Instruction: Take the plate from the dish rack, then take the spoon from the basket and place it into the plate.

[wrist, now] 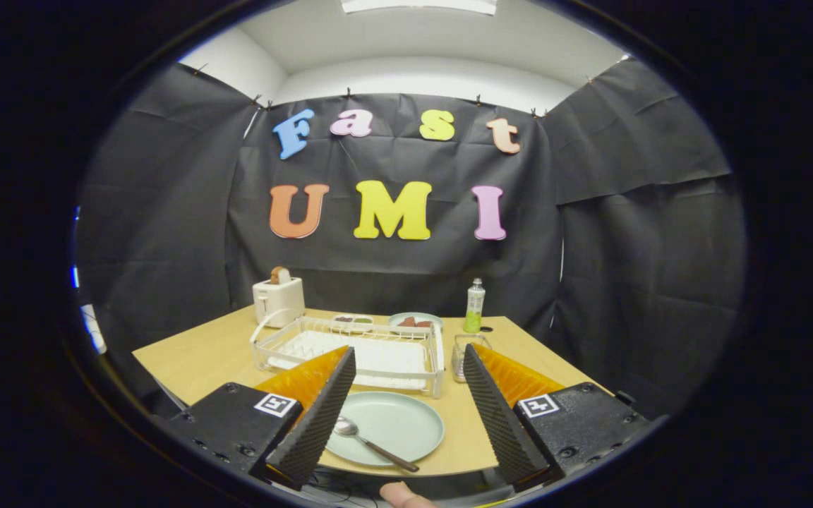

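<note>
The gripper (pixel 406 367) hung above the near edge of a wooden table (pixel 195 360), level and pointed toward the back wall. Its two black ribbed fingers (pixel 322 416) stood wide apart with nothing held; each was backed by an orange wedge and a black block bearing a square marker. A fingertip (pixel 403 496) of the person holding the tool showed just below and between the fingers. Between the fingers, on the table's near edge, lay a pale green plate (pixel 396 423). A spoon (pixel 371 441) rested in it, its bowl close to the left finger and its dark handle angled out over the plate's near rim. Just beyond the plate stood a white wire rack (pixel 350 349), flat on the table. To the right of the rack, near the right finger's tip, sat a small clear basket (pixel 468 353). Behind the rack were a white toaster (pixel 278 300) with bread poking up, a small tray (pixel 352 322), a second plate (pixel 415 321) with dark food on it, and a green bottle (pixel 474 305).
</note>
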Available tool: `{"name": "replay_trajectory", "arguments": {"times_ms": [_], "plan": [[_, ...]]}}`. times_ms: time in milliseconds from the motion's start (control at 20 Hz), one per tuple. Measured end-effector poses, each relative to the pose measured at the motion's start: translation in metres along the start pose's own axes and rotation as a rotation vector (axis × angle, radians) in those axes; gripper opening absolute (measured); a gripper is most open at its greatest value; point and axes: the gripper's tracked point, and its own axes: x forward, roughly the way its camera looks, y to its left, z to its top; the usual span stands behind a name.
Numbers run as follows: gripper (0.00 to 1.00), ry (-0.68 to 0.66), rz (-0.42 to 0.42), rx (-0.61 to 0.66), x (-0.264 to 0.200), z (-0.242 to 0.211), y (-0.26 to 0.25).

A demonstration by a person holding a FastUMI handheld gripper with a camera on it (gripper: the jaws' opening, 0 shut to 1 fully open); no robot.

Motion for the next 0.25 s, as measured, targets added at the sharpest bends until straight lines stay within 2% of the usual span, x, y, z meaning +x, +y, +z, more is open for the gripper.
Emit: {"name": "replay_trajectory", "arguments": {"times_ms": [250], "plan": [[0.99, -0.010, 0.005, -0.004, -0.0029, 0.0011, 0.0000]]}}
